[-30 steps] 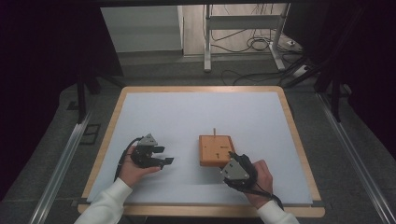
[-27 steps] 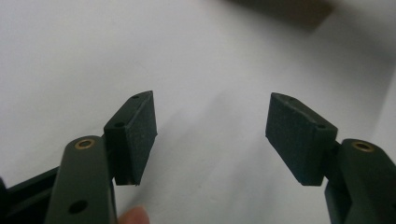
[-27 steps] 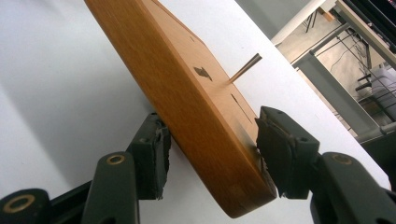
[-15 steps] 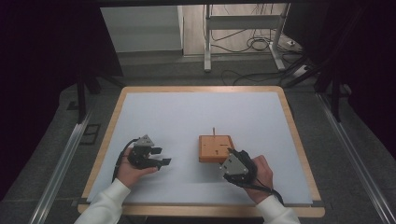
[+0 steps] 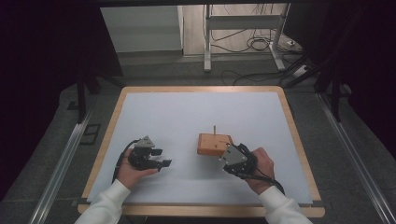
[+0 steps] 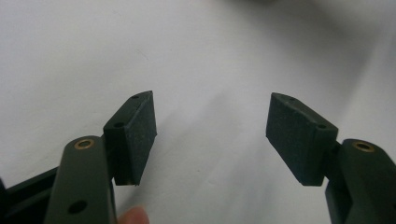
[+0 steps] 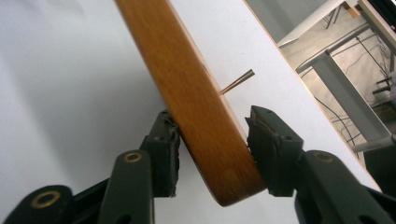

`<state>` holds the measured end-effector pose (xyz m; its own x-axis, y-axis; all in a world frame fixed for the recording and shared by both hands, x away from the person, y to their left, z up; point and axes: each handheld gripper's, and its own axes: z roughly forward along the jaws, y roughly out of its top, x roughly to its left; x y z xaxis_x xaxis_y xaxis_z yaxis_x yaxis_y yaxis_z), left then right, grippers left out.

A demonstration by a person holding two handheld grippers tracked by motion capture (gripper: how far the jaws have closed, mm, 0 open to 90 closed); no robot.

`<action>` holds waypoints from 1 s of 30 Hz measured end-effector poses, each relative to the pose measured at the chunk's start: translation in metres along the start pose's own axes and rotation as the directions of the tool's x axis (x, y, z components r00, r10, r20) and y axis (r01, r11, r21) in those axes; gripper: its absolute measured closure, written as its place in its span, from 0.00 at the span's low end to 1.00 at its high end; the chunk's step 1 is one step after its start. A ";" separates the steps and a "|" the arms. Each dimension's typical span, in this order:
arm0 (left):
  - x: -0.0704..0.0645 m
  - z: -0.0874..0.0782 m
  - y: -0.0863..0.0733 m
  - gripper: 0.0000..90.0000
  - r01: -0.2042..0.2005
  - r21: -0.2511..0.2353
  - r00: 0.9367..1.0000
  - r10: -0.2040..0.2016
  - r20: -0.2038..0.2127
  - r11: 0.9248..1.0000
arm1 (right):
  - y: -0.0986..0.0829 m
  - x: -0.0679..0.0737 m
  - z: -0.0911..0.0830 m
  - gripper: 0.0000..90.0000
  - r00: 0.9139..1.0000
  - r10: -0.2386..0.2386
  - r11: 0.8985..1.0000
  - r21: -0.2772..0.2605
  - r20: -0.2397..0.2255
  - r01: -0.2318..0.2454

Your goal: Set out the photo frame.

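- The table point(image 5: 261, 107) had a pale top with a wooden rim, and a person's two hands came in from the near edge, each one holding a gripper.
- A wooden block point(image 5: 212, 143) lay on the top, right of the middle and toward the near side. A thin peg point(image 5: 214, 129) stood up from it near its far edge.
- The right gripper point(image 5: 223, 156) was at the near right corner of the block. In the right gripper view its jaws stood on both sides of the block point(image 7: 196, 107) — one pad on each face, closed on the wood and gripping it.
- In that same view the block looked tilted, and the peg point(image 7: 238, 81) pointed out from its side.
- The right hand point(image 5: 261, 169) was just behind the gripper, and its cable ran back toward the white sleeve point(image 5: 280, 210).
- The left gripper point(image 5: 161, 157) was well apart from the block, to the left, held low over the bare top.
- In the left gripper view its jaws were wide apart and held nothing — between them was bare white surface point(image 6: 210, 93).
- A fingertip point(image 6: 133, 217) showed at the bottom edge of that view.
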<state>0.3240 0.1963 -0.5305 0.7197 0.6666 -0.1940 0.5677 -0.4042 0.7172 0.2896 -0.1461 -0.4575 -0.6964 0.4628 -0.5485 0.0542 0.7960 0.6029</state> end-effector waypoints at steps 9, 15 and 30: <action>-0.001 0.002 -0.001 0.36 -0.002 0.004 1.000 0.002 0.002 1.000 | 0.014 -0.026 0.003 0.73 1.000 0.001 1.000 0.017 -0.025 -0.001; 0.000 0.003 -0.001 0.36 -0.002 0.009 1.000 0.002 0.003 1.000 | 0.021 -0.037 0.007 0.74 0.998 0.010 1.000 0.014 -0.058 -0.009; -0.002 0.004 -0.001 0.36 -0.006 0.011 1.000 0.006 0.005 1.000 | 0.032 -0.026 -0.019 0.76 0.984 -0.028 0.999 -0.040 -0.179 0.021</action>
<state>0.3239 0.1933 -0.5331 0.7253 0.6609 -0.1926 0.5673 -0.4153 0.7111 0.2962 -0.1398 -0.4127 -0.8142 0.3634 -0.4527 0.0109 0.7893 0.6139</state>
